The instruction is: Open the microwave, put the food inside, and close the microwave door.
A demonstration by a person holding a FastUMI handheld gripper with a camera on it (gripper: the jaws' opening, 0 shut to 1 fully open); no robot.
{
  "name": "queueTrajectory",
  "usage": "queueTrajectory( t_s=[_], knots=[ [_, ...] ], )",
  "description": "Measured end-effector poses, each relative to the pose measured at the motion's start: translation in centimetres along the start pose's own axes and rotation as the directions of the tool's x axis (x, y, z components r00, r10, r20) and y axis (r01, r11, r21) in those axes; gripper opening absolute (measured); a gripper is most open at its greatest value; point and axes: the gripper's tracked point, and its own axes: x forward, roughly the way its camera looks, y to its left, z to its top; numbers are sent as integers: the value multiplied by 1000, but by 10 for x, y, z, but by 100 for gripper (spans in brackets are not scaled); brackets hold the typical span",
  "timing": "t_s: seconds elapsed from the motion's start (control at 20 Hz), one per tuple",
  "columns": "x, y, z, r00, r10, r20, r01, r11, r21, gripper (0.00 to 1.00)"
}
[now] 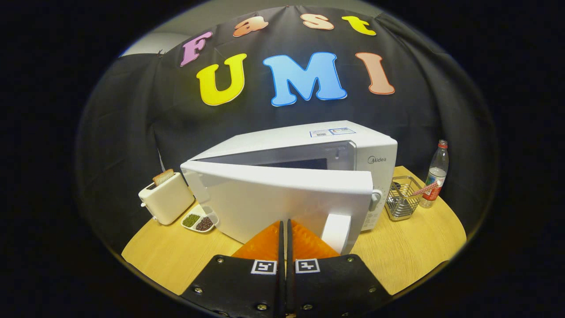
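Claw (284, 225) narrowed, fingers nearly together, holding nothing.
Microwave (309, 145) stands at 12 o'clock; its door (273, 201) is partly swung out, just ahead of the fingertips.

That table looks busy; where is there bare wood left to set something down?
The table is bare in front of the toaster and bean dish, and again ahead of the wire basket and bottle. The middle is crowded: the microwave with its door ajar, just beyond the closed tongs.
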Motion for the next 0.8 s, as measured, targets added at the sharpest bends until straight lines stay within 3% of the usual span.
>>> queueTrajectory(
  t_s=[0.7,0.8],
  knots=[
    [57,-27,41,995,-61,74,57,997,53,2],
    [56,-28,42,993,-65,94,66,998,2,2]
  ],
)
